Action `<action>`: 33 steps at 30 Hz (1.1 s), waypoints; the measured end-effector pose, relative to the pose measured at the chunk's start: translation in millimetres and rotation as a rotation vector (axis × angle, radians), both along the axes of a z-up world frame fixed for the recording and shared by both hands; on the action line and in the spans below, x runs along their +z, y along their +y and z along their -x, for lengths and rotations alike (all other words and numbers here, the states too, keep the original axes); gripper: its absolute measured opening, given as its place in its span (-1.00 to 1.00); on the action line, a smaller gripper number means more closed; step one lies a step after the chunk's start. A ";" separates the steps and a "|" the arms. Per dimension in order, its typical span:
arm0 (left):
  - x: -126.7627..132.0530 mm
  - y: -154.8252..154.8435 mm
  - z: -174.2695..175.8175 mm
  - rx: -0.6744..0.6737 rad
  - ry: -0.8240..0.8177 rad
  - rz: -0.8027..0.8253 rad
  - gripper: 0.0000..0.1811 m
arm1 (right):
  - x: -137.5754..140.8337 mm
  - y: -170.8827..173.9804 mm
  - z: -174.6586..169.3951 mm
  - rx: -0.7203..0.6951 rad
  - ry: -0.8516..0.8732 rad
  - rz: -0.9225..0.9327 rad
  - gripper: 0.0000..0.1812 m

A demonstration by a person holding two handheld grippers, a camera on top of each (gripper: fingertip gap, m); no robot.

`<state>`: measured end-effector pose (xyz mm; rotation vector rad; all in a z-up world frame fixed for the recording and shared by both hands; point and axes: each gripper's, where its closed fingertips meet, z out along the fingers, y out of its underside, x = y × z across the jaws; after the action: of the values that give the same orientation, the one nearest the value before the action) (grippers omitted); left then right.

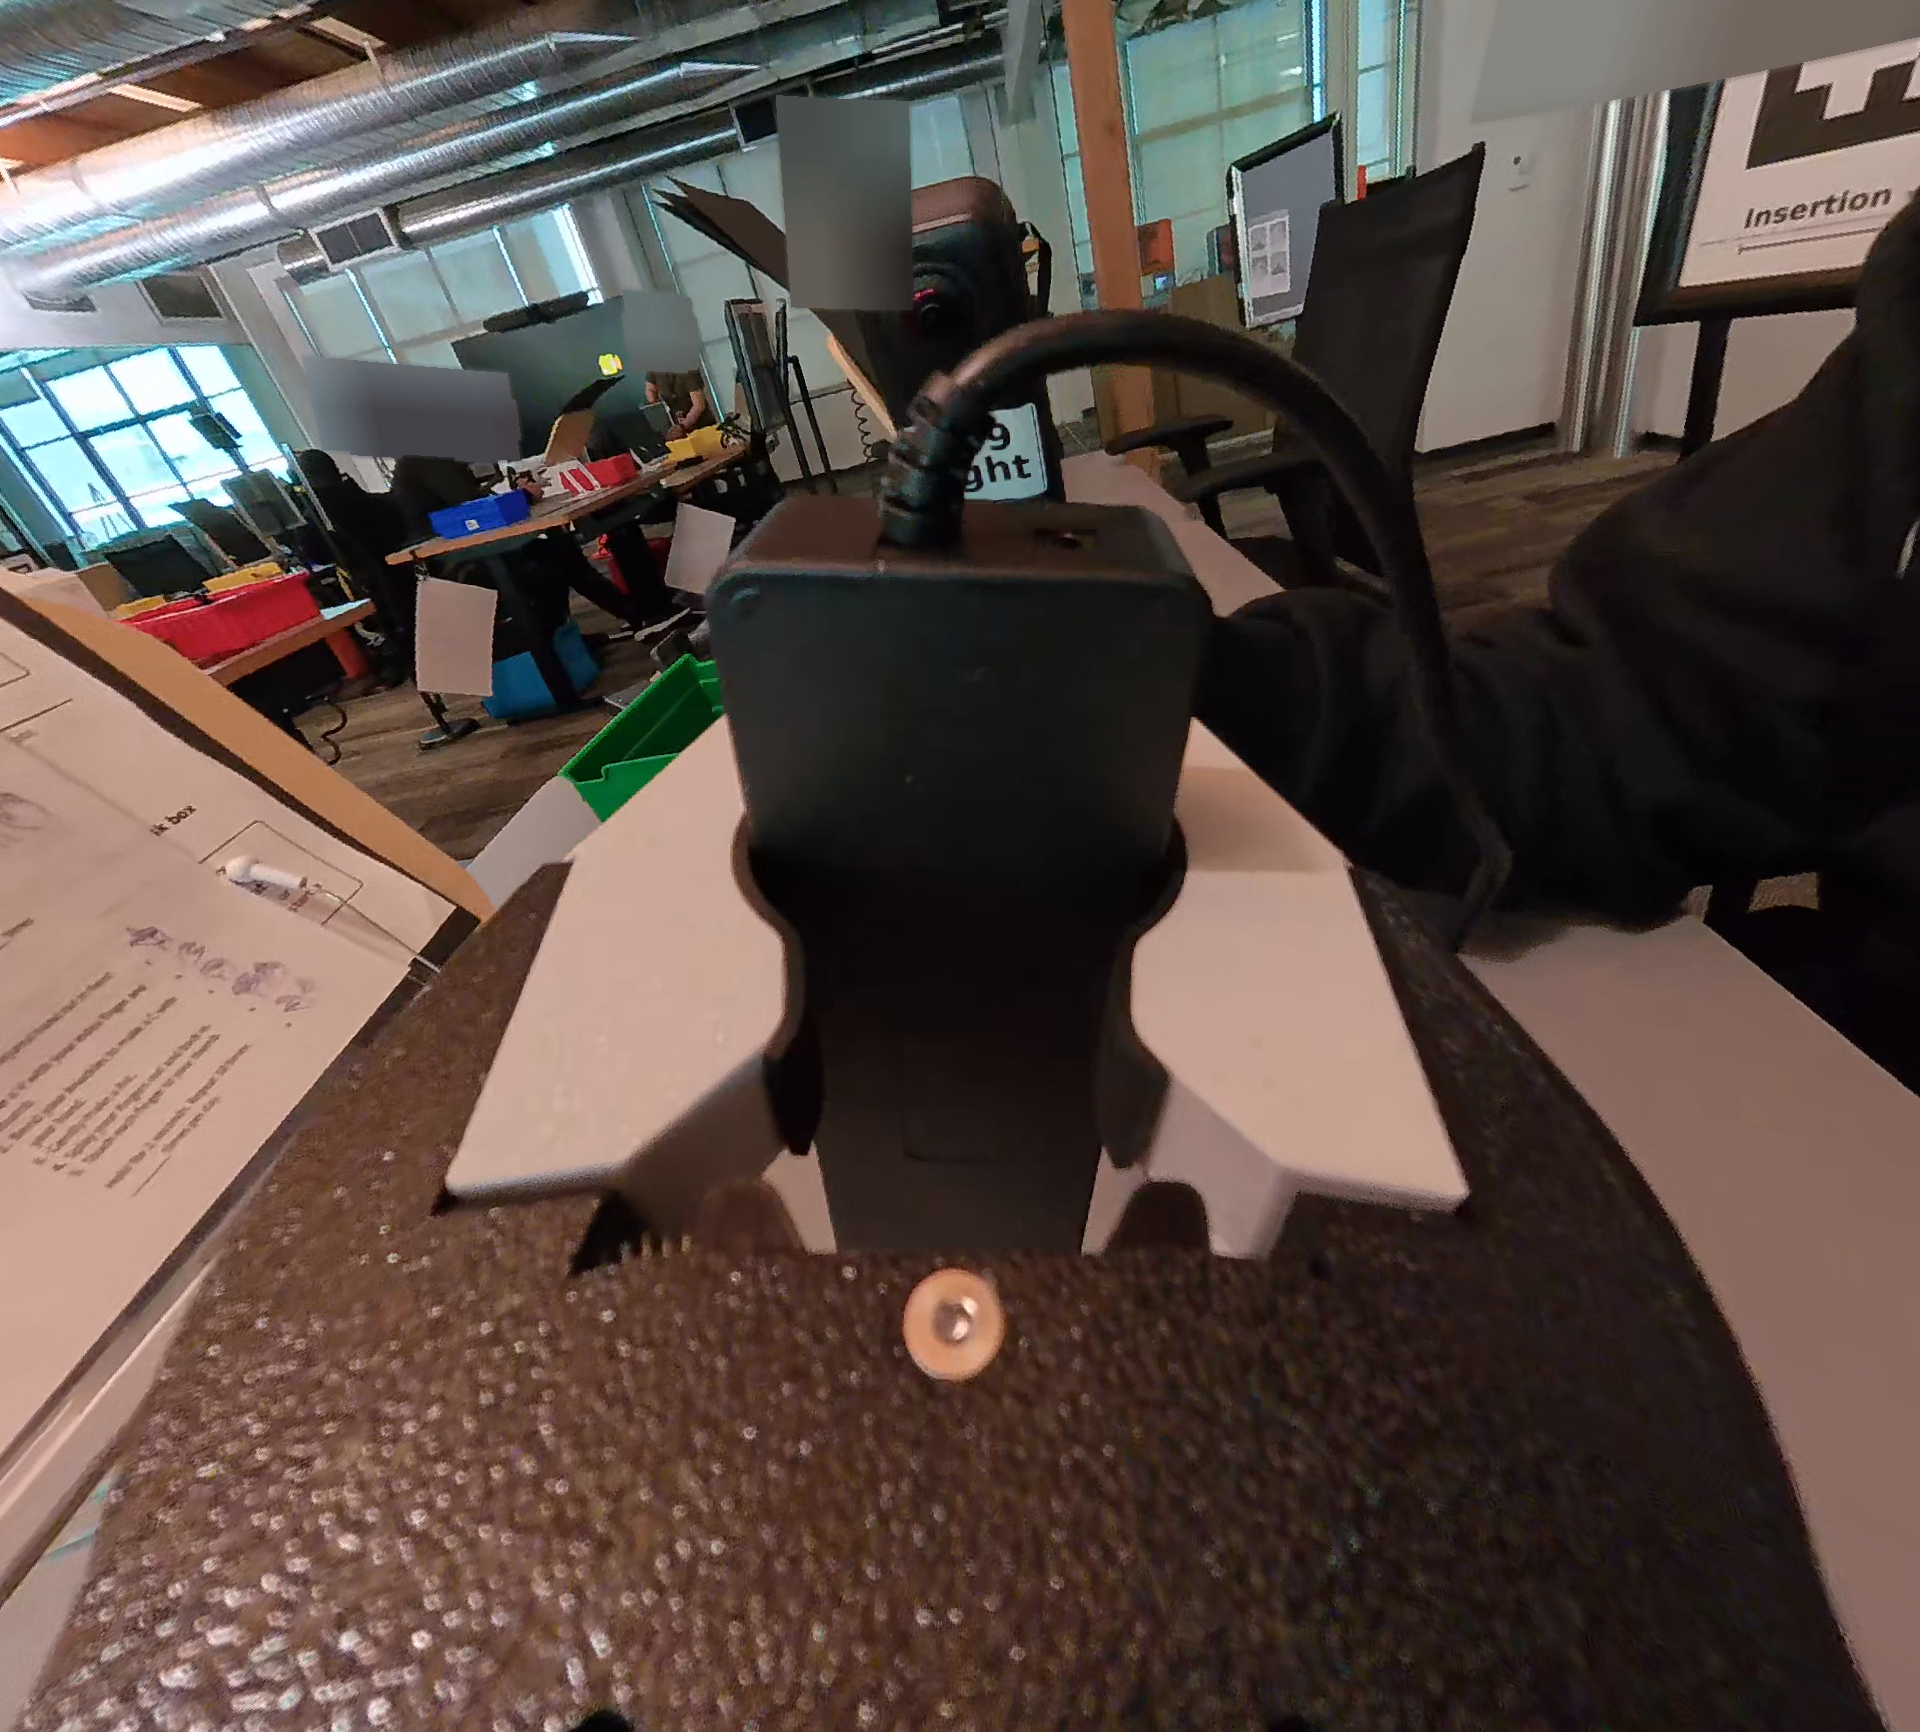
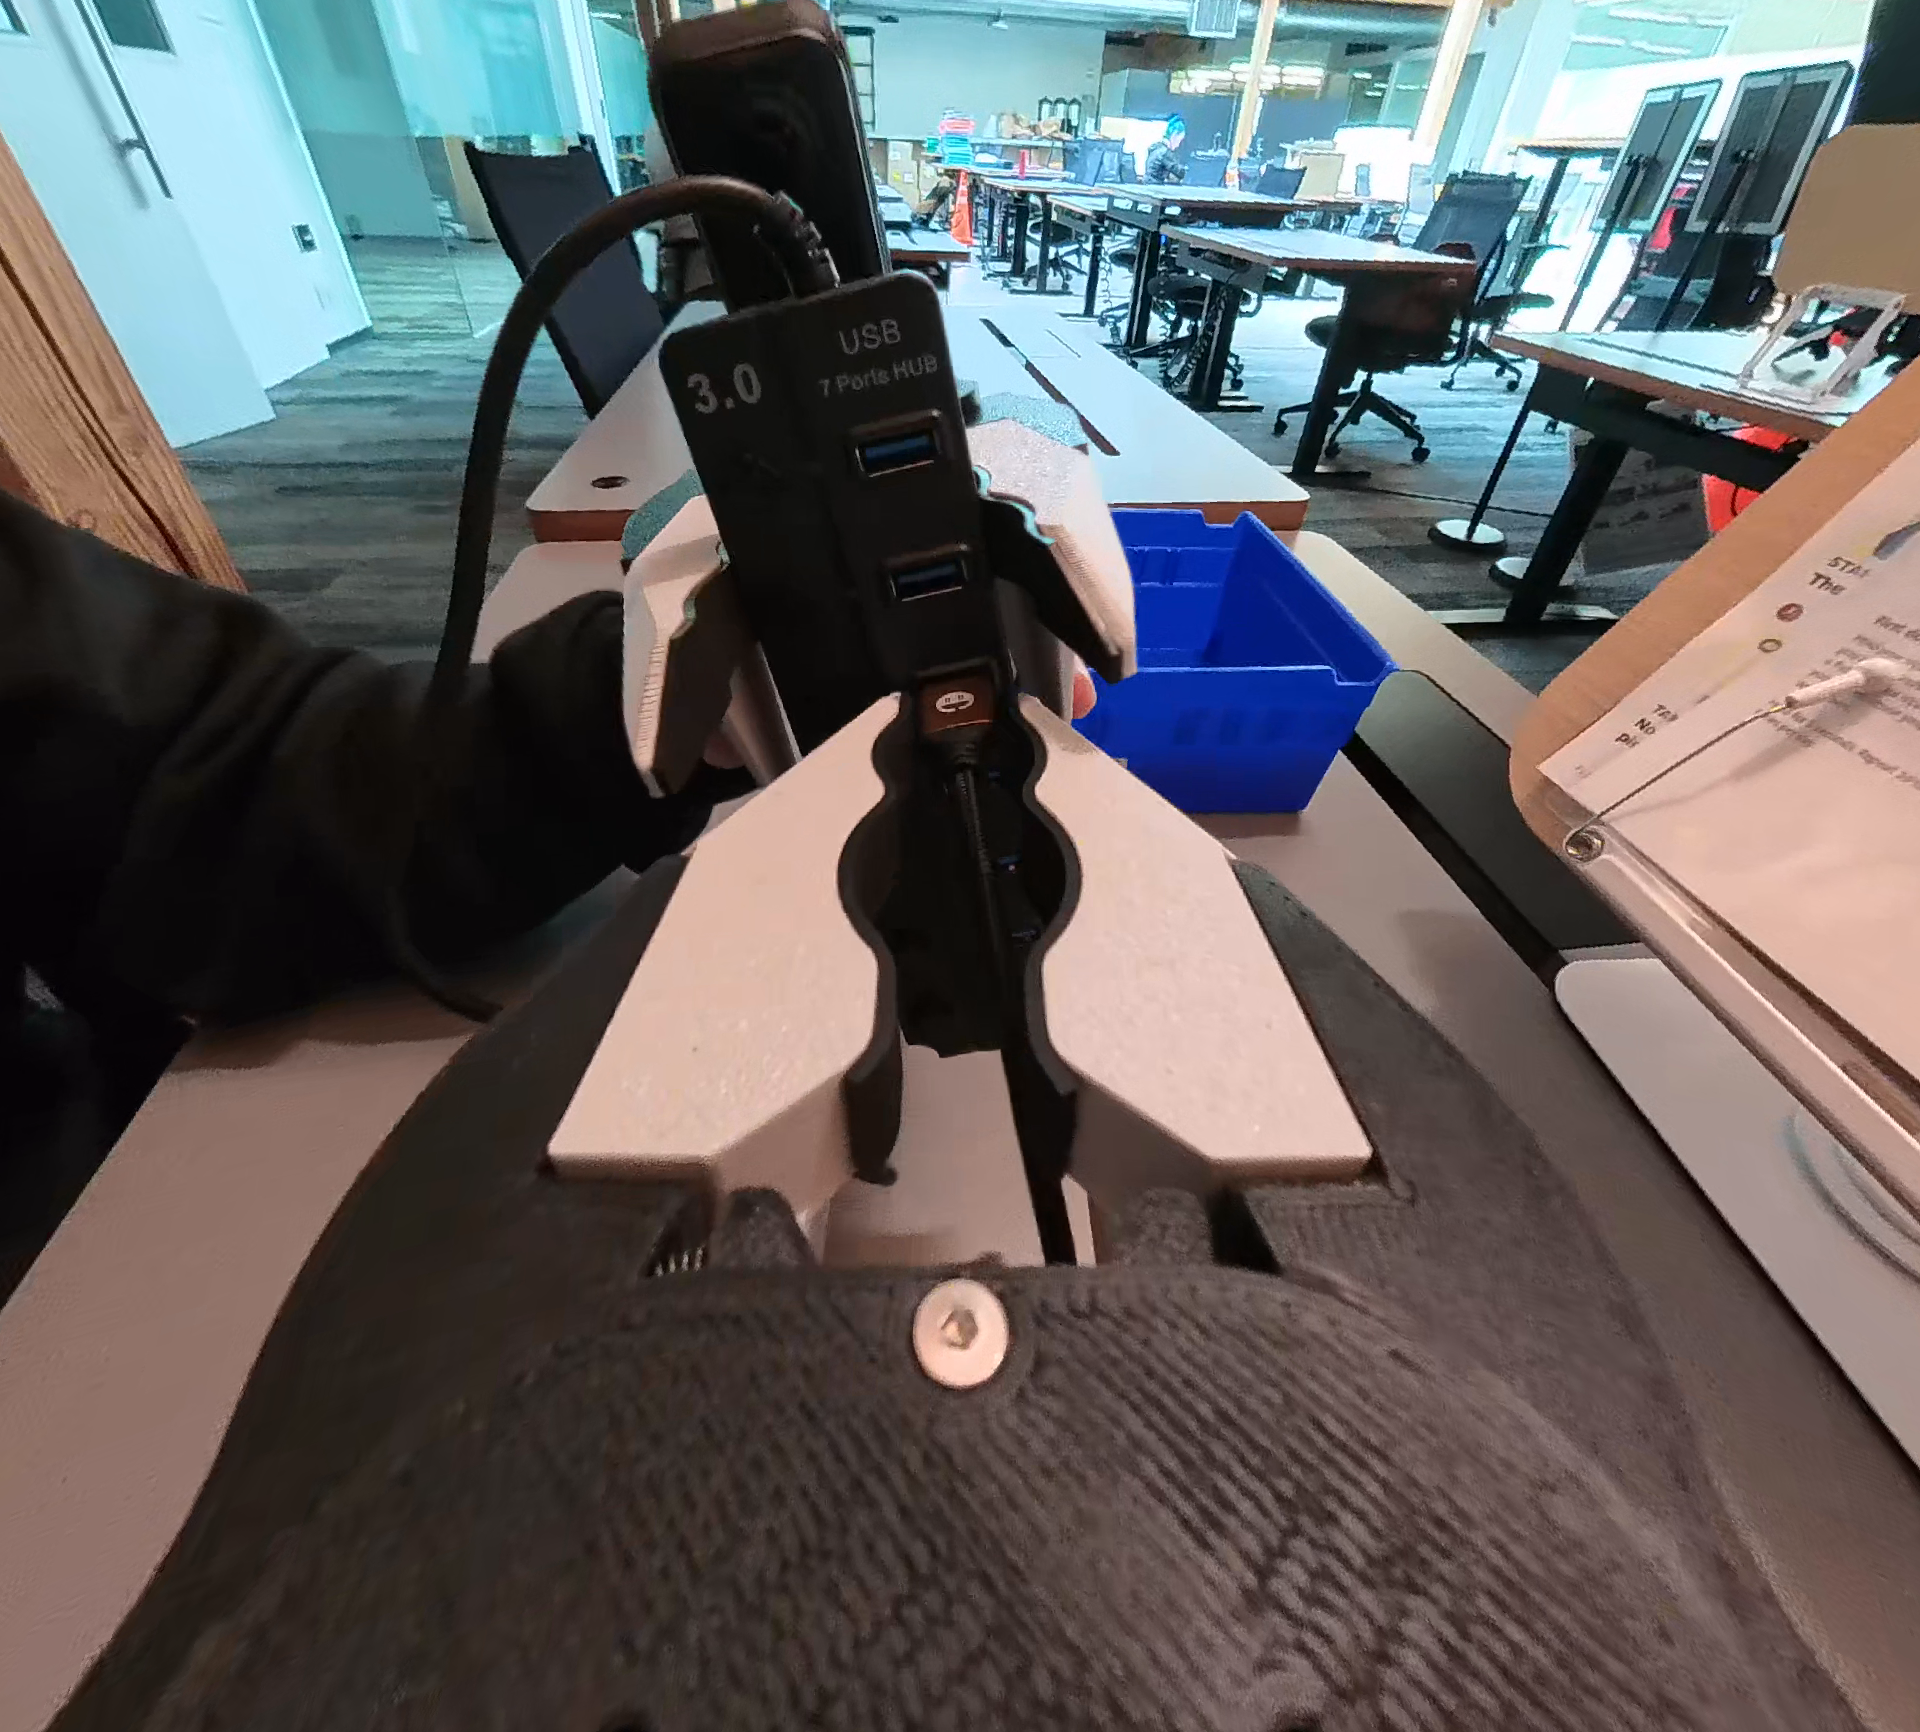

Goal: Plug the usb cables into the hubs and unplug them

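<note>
In the left wrist view my left gripper [image 1: 961, 861] is shut on a black USB hub [image 1: 956, 706], held upright with its plain back to the camera. The hub's own black cable [image 1: 1143, 342] loops out of its top. In the right wrist view the hub [image 2: 831, 477] shows its port side, with two empty blue ports [image 2: 899, 451] uppermost, clamped by the left gripper [image 2: 868, 602]. My right gripper [image 2: 956, 726] is shut on a copper-coloured USB plug [image 2: 956, 706] that sits against the hub's third port. The plug's metal tip is hidden. Its thin cable [image 2: 982, 851] runs back between the fingers.
A blue bin [image 2: 1236, 674] stands on the white table [image 2: 1382, 747] just right of the hub. A green bin [image 1: 644, 737] lies beyond the table edge. Boards with instruction sheets stand at the sides [image 1: 156, 1007] [image 2: 1766, 747]. A person's black sleeve [image 2: 260, 747] reaches in.
</note>
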<state>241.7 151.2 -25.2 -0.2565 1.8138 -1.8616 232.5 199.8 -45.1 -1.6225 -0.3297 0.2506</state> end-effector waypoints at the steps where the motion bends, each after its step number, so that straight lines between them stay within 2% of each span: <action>1: 0.0 0.9 -0.6 0.002 0.006 0.008 -0.33 | 0.0 0.4 0.0 -0.001 0.011 -0.001 -0.85; 12: -10.2 15.9 -15.6 0.026 0.087 0.104 -0.33 | -13.2 14.5 -12.6 -0.047 0.140 -0.005 -0.84; 15: -19.9 18.1 -18.7 0.033 0.107 0.077 -0.33 | -21.6 17.1 -14.9 -0.029 0.198 0.015 -0.85; 24: -19.7 8.4 -23.0 0.046 0.098 0.060 -0.33 | -18.3 3.5 -21.6 -0.047 0.133 0.079 -0.84; 29: -17.8 0.3 -20.2 0.033 0.087 0.031 -0.33 | -13.7 -4.6 -20.6 -0.060 0.022 0.089 -0.84; 33: -13.4 1.9 -15.2 0.045 0.036 0.021 -0.33 | -10.6 -3.0 -15.9 -0.039 0.037 0.067 -0.85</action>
<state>256.9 153.1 -38.6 -0.3372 1.7986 -1.8570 248.4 196.8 -55.7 -1.6869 -0.2629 0.2641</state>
